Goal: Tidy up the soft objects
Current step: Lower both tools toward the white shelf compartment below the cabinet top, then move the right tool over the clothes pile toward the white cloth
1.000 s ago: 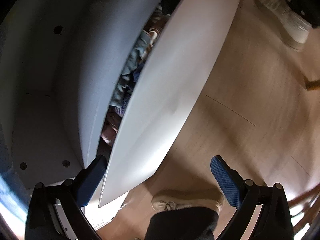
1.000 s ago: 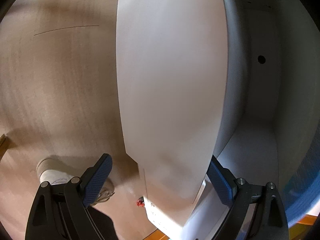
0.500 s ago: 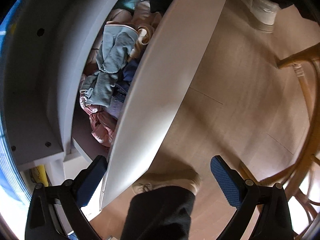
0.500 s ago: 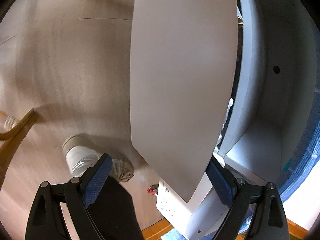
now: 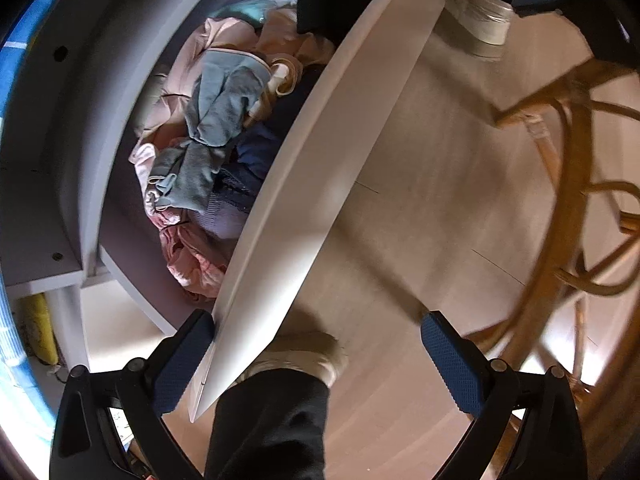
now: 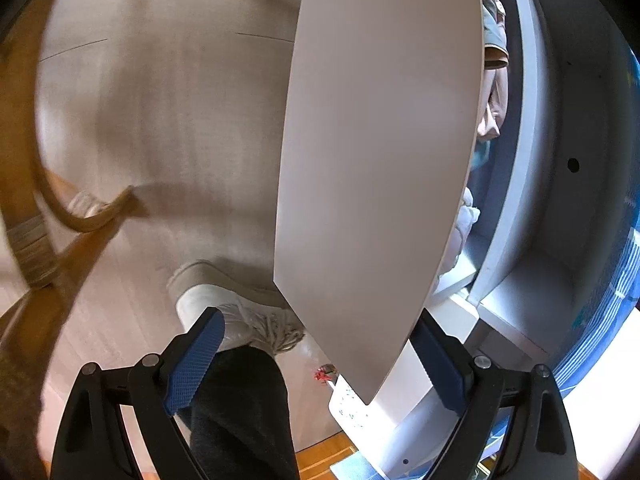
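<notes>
A white drawer front [image 5: 320, 184] stands pulled out from a white cabinet [image 5: 60, 152]; it also shows in the right wrist view [image 6: 380, 160]. Inside lies a heap of clothes: a grey-blue garment [image 5: 216, 120], pink cloth [image 5: 192, 264], dark blue fabric [image 5: 256, 148], a black piece [image 5: 328, 4]. A strip of the clothes [image 6: 494, 80] shows in the right wrist view. My left gripper [image 5: 316, 354] is open and straddles the front's lower end. My right gripper [image 6: 316, 356] is open and straddles its other end.
The person's shoe [image 6: 240, 312] and dark trouser leg [image 5: 268, 424] stand on the wood floor [image 5: 420, 200] beside the drawer. A rattan chair [image 5: 560, 220] stands at the right of the left wrist view. A second shoe [image 5: 480, 28] is farther off.
The drawer has slid out from the cabinet, showing more and more of the clothes inside. Both grippers have moved back with its front between their open fingers.
</notes>
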